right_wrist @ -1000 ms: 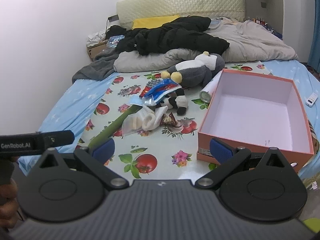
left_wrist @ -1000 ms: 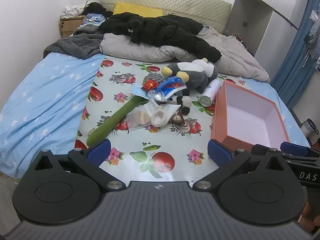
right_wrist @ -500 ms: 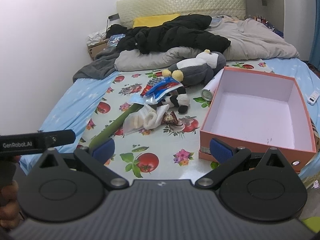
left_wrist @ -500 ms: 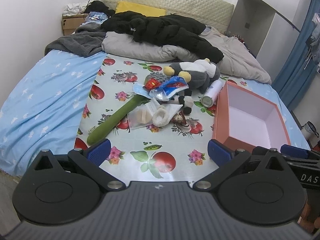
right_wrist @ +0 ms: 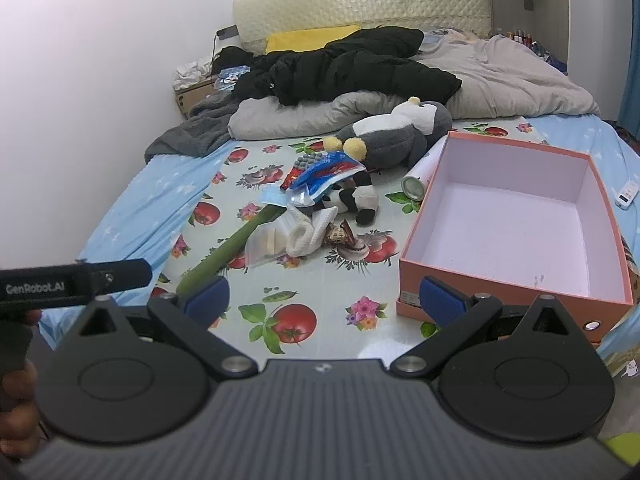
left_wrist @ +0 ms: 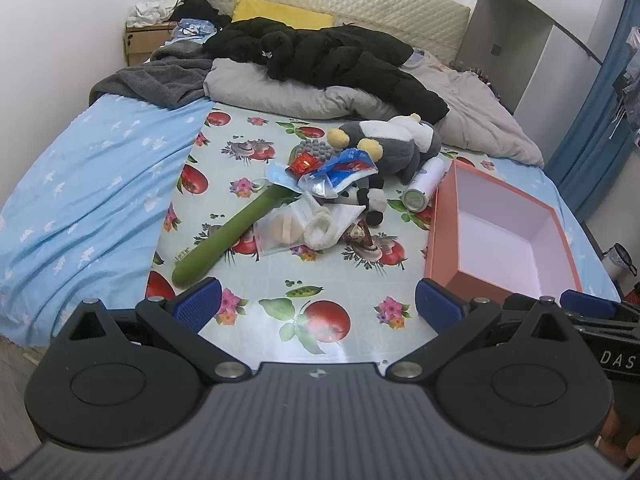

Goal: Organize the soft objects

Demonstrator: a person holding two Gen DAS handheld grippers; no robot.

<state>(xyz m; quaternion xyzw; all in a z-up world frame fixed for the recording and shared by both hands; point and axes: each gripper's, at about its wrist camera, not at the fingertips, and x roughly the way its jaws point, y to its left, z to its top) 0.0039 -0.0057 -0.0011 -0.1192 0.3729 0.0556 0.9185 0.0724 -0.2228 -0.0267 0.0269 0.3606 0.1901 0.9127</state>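
A pile lies mid-bed on a fruit-print cloth point(left_wrist: 320, 280): a grey penguin plush point(left_wrist: 394, 142) point(right_wrist: 394, 136), a small panda plush point(left_wrist: 370, 200) point(right_wrist: 356, 198), white socks point(left_wrist: 324, 228) point(right_wrist: 306, 234), a blue snack bag point(left_wrist: 344, 170), a clear bag point(left_wrist: 276, 232), a long green cucumber point(left_wrist: 228, 236) point(right_wrist: 228, 250). An empty orange box point(left_wrist: 504, 232) point(right_wrist: 516, 220) stands to the right. My left gripper point(left_wrist: 316, 306) and right gripper point(right_wrist: 324, 298) are open and empty, short of the pile.
A white spray can point(left_wrist: 424, 190) point(right_wrist: 420, 178) lies between penguin and box. Black jacket point(left_wrist: 332, 56), grey duvet point(left_wrist: 460, 100) and grey blanket point(left_wrist: 160, 76) cover the bed's head. A white remote point(right_wrist: 627, 196) lies right of the box. Blue sheet point(left_wrist: 80, 200) at left.
Both grippers have moved slightly forward toward the pile, so objects appear a little nearer. Nothing on the bed has moved. Both stay open.
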